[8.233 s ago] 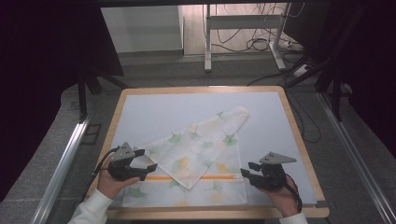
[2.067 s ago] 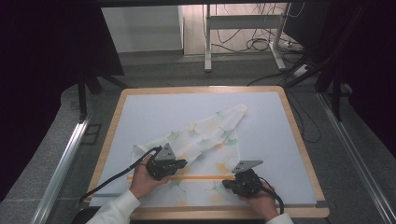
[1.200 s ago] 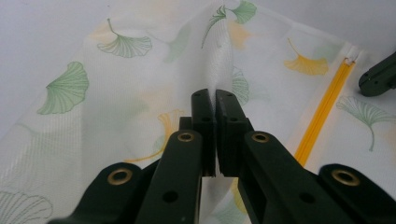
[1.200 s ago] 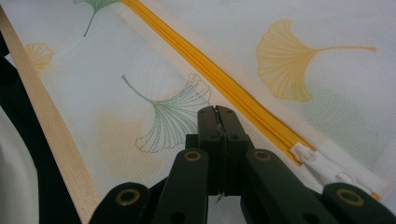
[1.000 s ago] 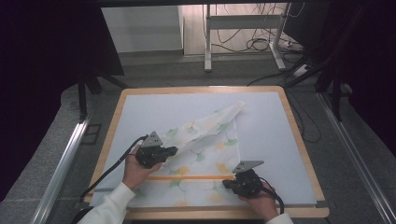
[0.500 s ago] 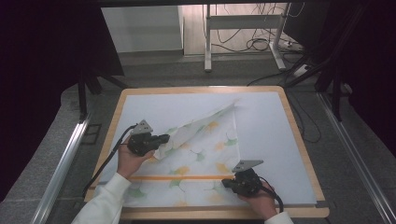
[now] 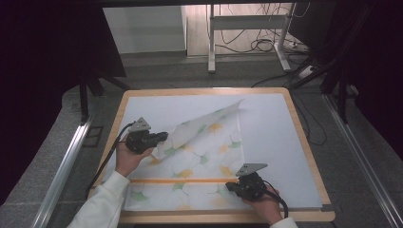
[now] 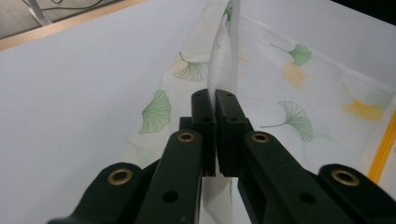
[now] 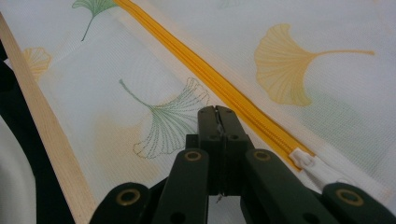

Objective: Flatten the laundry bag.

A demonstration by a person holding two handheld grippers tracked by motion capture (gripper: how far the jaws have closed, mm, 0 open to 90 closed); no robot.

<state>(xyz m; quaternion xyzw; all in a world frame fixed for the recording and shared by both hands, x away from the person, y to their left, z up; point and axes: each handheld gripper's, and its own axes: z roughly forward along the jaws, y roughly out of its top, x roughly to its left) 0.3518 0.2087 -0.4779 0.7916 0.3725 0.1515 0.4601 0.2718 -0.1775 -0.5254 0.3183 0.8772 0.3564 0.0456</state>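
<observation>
A white mesh bag (image 7: 204, 156) printed with green and yellow leaves lies on the pale table mat, an orange zipper (image 7: 180, 180) running across its near part. My left gripper (image 7: 164, 137) is shut on the bag's left flap and holds that edge lifted; in the left gripper view the cloth (image 8: 223, 42) stands up from between the closed jaws of the left gripper (image 8: 215, 95). My right gripper (image 7: 229, 186) sits low at the bag's near right. Its jaws are shut, the right gripper (image 9: 217, 109) lying on flat cloth beside the zipper (image 9: 210, 79) and zipper pull (image 9: 306, 161).
The mat lies on a wood-rimmed board (image 7: 304, 142) with bare mat to the right and behind the bag. The wooden front edge (image 9: 46, 135) runs close to my right gripper. Beyond the board are a grey floor, a metal frame and cables (image 7: 256, 42).
My left gripper has moved left and away from the person with the flap in its jaws, spreading the bag wider. The right gripper has stayed in place.
</observation>
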